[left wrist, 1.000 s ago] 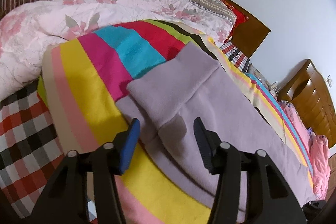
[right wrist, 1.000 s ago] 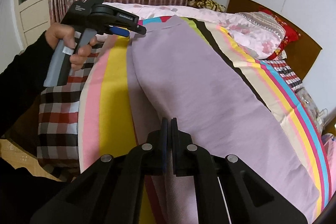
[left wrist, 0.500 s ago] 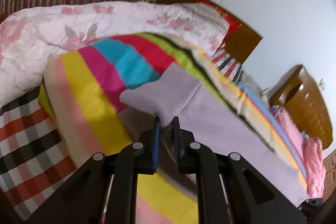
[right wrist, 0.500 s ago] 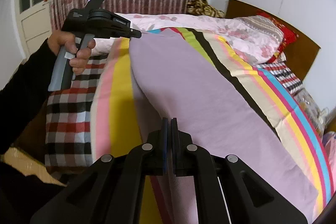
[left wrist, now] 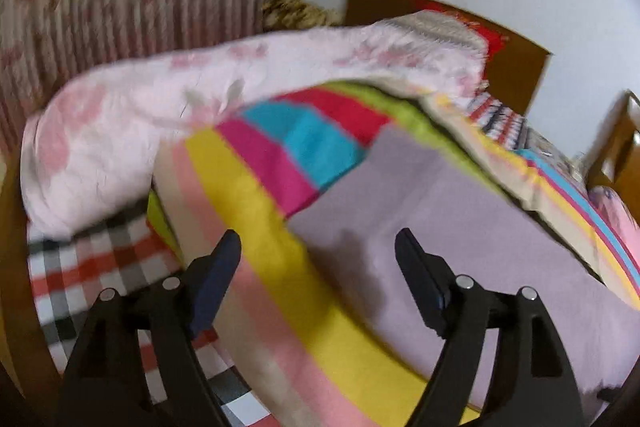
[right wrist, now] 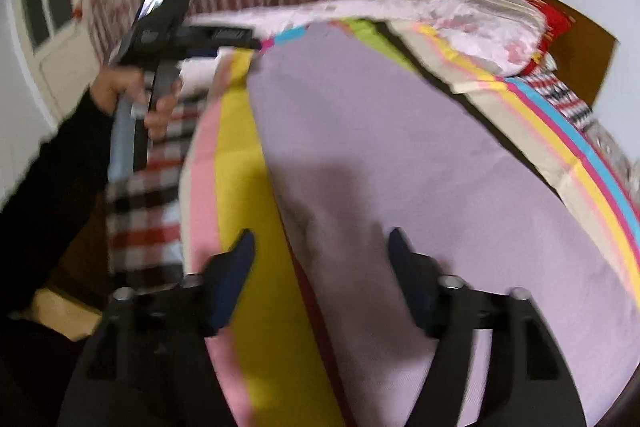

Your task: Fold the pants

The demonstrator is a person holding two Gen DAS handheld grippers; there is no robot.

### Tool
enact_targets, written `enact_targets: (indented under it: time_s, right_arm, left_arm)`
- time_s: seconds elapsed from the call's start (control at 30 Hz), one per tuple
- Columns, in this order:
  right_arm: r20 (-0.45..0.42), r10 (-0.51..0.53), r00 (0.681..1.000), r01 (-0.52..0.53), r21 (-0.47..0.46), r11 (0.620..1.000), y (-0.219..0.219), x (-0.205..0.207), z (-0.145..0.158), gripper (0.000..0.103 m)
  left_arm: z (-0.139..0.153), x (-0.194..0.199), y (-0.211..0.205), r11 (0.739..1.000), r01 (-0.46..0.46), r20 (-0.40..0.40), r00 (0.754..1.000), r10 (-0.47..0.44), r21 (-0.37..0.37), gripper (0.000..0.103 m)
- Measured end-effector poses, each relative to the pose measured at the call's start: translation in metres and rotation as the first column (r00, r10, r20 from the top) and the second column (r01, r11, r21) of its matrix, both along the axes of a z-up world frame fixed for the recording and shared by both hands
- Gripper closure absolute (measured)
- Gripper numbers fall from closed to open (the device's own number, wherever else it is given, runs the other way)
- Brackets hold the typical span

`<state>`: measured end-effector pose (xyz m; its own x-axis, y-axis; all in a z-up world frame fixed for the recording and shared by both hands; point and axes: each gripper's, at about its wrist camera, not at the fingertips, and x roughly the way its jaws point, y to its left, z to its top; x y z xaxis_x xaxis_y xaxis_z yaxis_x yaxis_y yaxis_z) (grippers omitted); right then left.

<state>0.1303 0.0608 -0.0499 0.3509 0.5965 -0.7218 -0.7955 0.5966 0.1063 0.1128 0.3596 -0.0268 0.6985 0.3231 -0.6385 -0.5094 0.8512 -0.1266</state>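
Over the bed, the left tool (left wrist: pixel 318 253) hangs with its jaws just sprung wide and nothing pinched, above the edge of the lilac pants (left wrist: pixel 460 227) lying flat on the striped blanket (left wrist: pixel 256 195). The right tool (right wrist: pixel 320 247) has likewise just opened, clear of the cloth, over the pants' near edge.

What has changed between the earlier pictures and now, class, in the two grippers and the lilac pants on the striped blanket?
Both grippers have just opened and let go. The left gripper, clamped on the pants' end half a second ago, now stands apart with nothing between its fingers. The right gripper, shut on the pants' edge before, is open above it. The pants now lie flat on the striped blanket. The bedding otherwise looks unchanged.
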Motion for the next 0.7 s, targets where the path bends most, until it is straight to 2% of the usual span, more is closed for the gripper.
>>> enact_targets:
  time_s: [0.07,0.13,0.2,0.23,0.27,0.33,0.4,0.43,0.47,0.5,0.57,0.63,0.7]
  right_arm:
    - [-0.004,-0.054,0.999,0.054,0.025,0.998,-0.021,0.001,0.004,0.035]
    - [-0.014,-0.118,0.993,0.118,0.026,0.993,-0.041,0.003,0.004,0.038]
    - [-0.025,-0.190,0.981,0.190,-0.009,0.982,-0.050,0.010,-0.001,0.045]
    - [-0.028,-0.219,0.975,0.218,-0.029,0.976,-0.052,0.013,-0.003,0.046]
    - [-0.028,-0.257,0.966,0.255,-0.052,0.966,-0.054,0.017,-0.006,0.046]
    - [-0.048,-0.289,0.956,0.284,-0.082,0.955,-0.054,0.022,-0.012,0.045]
    - [-0.098,-0.237,0.967,0.220,-0.156,0.963,-0.043,0.018,-0.026,0.042]
    - [-0.038,-0.212,0.976,0.202,-0.183,0.962,-0.039,0.009,-0.027,0.042]
    - [-0.023,-0.201,0.979,0.193,-0.193,0.962,-0.038,0.004,-0.027,0.042]
    - [-0.065,-0.210,0.976,0.196,-0.175,0.965,-0.044,0.006,-0.026,0.042]
    - [-0.093,-0.199,0.976,0.184,-0.150,0.971,-0.053,0.006,-0.025,0.043]
    - [-0.097,-0.200,0.975,0.187,-0.130,0.974,-0.058,0.005,-0.025,0.043]
    - [-0.087,-0.212,0.973,0.201,-0.120,0.972,-0.058,0.003,-0.024,0.043]
  left_arm:
    - [0.012,0.002,-0.028,0.993,0.114,0.023,0.993,-0.114,0.011,0.018]
    - [0.017,0.009,-0.061,0.973,0.227,0.003,0.974,-0.227,0.041,0.016]
    - [0.012,0.017,-0.094,0.939,0.339,-0.032,0.941,-0.337,0.056,0.016]
    - [0.006,0.022,-0.113,0.914,0.401,-0.056,0.916,-0.398,0.066,0.016]
    - [0.000,0.026,-0.125,0.898,0.432,-0.086,0.901,-0.425,0.083,0.016]
    - [-0.018,0.038,-0.148,0.876,0.462,-0.197,0.880,-0.433,0.140,0.016]
    - [-0.040,0.043,-0.157,0.860,0.481,-0.289,0.859,-0.423,0.172,0.014]
    - [-0.041,0.039,-0.153,0.862,0.474,-0.263,0.868,-0.422,0.180,0.011]
    - [-0.043,0.037,-0.147,0.870,0.468,-0.259,0.869,-0.422,0.154,0.010]
    - [-0.044,0.036,-0.138,0.881,0.462,-0.246,0.870,-0.427,0.103,0.008]
    - [-0.045,0.031,-0.129,0.890,0.454,-0.239,0.870,-0.431,0.045,0.007]
    - [-0.039,0.019,-0.137,0.887,0.456,-0.248,0.870,-0.426,0.077,0.009]
    - [-0.030,0.003,-0.151,0.867,0.478,-0.225,0.868,-0.442,0.143,0.009]
